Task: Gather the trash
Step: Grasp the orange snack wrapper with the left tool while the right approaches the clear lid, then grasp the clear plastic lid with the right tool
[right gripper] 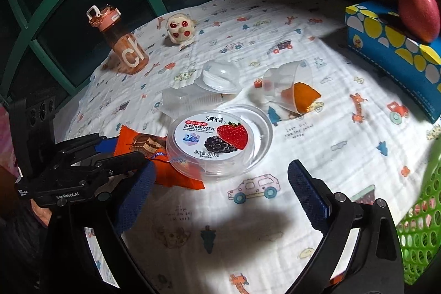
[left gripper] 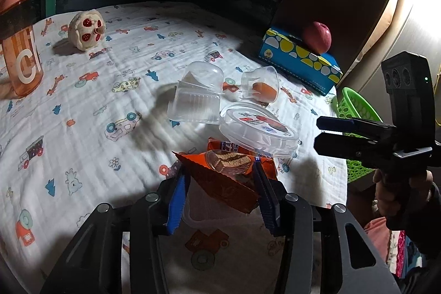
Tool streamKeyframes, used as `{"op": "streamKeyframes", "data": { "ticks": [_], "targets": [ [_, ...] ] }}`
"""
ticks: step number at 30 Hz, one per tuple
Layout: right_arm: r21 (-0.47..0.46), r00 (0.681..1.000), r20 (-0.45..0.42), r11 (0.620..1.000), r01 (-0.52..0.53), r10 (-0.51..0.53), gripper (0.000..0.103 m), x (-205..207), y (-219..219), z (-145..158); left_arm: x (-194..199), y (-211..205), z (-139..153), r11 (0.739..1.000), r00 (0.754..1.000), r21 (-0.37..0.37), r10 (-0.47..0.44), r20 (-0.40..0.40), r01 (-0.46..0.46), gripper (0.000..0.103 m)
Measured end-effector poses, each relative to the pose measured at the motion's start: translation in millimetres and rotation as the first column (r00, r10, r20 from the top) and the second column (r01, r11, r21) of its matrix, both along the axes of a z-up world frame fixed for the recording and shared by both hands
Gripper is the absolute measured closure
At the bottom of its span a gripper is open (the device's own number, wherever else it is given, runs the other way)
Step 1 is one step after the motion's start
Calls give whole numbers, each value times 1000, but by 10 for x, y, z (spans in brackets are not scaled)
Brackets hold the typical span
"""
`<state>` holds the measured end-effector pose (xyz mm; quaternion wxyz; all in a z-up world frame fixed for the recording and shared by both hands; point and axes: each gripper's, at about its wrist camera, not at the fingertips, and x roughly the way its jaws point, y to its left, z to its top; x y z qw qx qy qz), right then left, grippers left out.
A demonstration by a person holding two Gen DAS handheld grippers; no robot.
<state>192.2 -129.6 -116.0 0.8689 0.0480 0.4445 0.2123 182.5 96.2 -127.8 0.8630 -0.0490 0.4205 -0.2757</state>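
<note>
An orange snack wrapper (left gripper: pixel 220 178) lies on the printed cloth, its far end under a clear yoghurt lid (left gripper: pixel 259 131). My left gripper (left gripper: pixel 219 170) is open with its blue pads on either side of the wrapper. In the right wrist view the wrapper (right gripper: pixel 143 145) lies left of the lid (right gripper: pixel 217 139), and my right gripper (right gripper: pixel 220 181) is open and empty just in front of the lid. A clear clamshell box (right gripper: pixel 198 92) and a tipped clear cup with orange peel (right gripper: pixel 292 90) lie behind. A green mesh basket (right gripper: pixel 419 233) stands at the right edge.
An orange water bottle (right gripper: pixel 124 43) and a small plush toy (right gripper: pixel 180 28) stand at the back left. A blue tissue box (right gripper: pixel 394 51) with a red apple (right gripper: pixel 419 13) on it sits at the back right. The basket also shows in the left wrist view (left gripper: pixel 355 106).
</note>
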Motion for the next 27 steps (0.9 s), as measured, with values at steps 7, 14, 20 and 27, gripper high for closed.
{"op": "streamKeyframes", "data": {
  "ticks": [7,14,20,27],
  "targets": [
    [-37,998,-7,998,-55,55,6,211,249,-113,-20,43,-8,1000,1000,-7,13,-8,-13,59],
    [-67,997,-19,995,-79,78,6,332,371,-225,-25,52,-14,1000,1000,-9,14,-8,-14,59],
    [-68,997,-45,995,-68,65,10,378,370,-315,-42,80,-30,1000,1000,-8,18,-14,-19,59],
    [-54,998,-22,997,-55,54,11,300,325,-224,-88,108,21,1000,1000,-9,27,-6,-27,59]
  ]
}}
